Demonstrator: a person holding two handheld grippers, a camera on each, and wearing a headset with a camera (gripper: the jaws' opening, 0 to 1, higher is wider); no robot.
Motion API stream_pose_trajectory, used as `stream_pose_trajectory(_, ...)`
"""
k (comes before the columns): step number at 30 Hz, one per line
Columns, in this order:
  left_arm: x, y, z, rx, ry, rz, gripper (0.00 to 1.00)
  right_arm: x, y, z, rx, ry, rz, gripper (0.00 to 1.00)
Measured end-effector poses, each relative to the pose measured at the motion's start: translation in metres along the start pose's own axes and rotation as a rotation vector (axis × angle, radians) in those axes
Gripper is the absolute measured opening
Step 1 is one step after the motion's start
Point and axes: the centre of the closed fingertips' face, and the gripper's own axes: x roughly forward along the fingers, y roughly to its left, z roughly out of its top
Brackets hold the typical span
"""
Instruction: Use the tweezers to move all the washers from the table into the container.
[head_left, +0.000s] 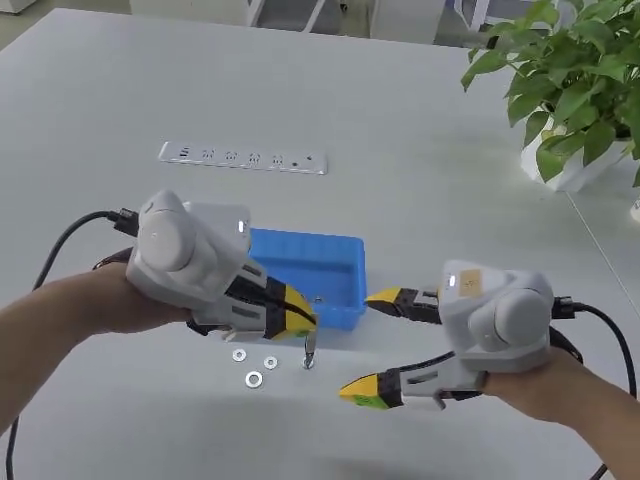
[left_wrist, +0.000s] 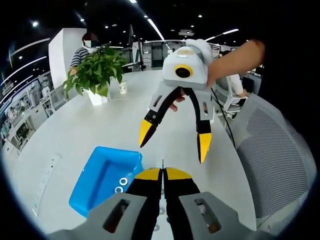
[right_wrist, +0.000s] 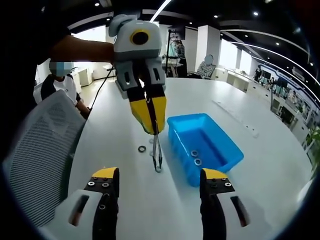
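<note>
The left gripper (head_left: 300, 315), held in the person's left hand (head_left: 95, 300), sits just left of the container (head_left: 300, 265) and partly overlaps its near-left corner in the head view. Its fingers (head_left: 288, 303) are clenched on the tweezers (right_wrist: 156, 149), which hang down from the yellow tips. The tweezer points are at the worktop (head_left: 420, 130), close to the container's near wall. Whether they touch the surface cannot be told.

Three washers (head_left: 254, 379) lie loose on the worktop in a small cluster, just left of the tweezer points and near the container's near-left corner. They lie apart from one another. The tweezers' points are closed on none of them. In the right gripper view two more washers lie side by side on the container's floor.

The right gripper (head_left: 372, 345) is to the near right of the container, in the person's right hand (head_left: 560, 385). Its fingers (head_left: 385, 298) are released and spread wide. One tip is just beside the container's right end and the other is nearer the person. In its own view the two fingers rise far apart, with the tweezers and container framed between them.

A power strip (head_left: 243, 158) lies flat on the worktop beyond the container, well apart from it. A plant (head_left: 575, 80) in a white pot stands at the far right. A mesh chair (right_wrist: 42, 150) shows beside the worktop in the right gripper view.
</note>
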Motion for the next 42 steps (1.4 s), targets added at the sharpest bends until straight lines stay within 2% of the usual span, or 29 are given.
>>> stream_pose_trajectory(6, 0.0, -0.002, 0.0, 0.002, 0.003, -0.012, 0.04, 0.009, 0.001, 0.004, -0.044, 0.0, 0.027, 0.59)
stream_pose_trajectory(14, -0.001, -0.004, -0.001, 0.012, 0.013, -0.033, 0.04, 0.033, 0.005, 0.002, -0.118, 0.04, 0.061, 0.35)
stream_pose_trajectory(18, -0.002, -0.003, -0.001, 0.012, 0.017, -0.041, 0.04, 0.046, 0.009, -0.001, -0.138, 0.057, 0.072, 0.28)
stream_pose_trajectory(23, -0.002, -0.002, -0.002, 0.013, 0.023, -0.051, 0.04, 0.055, 0.01, -0.005, -0.156, 0.07, 0.075, 0.24)
stream_pose_trajectory(31, -0.001, -0.001, -0.003, 0.02, 0.028, -0.079, 0.04, 0.058, 0.008, -0.001, -0.165, 0.059, 0.062, 0.22)
stream_pose_trajectory(42, -0.004, -0.004, -0.005, 0.023, 0.029, -0.1, 0.04, 0.062, 0.011, -0.003, -0.211, 0.074, 0.056, 0.14)
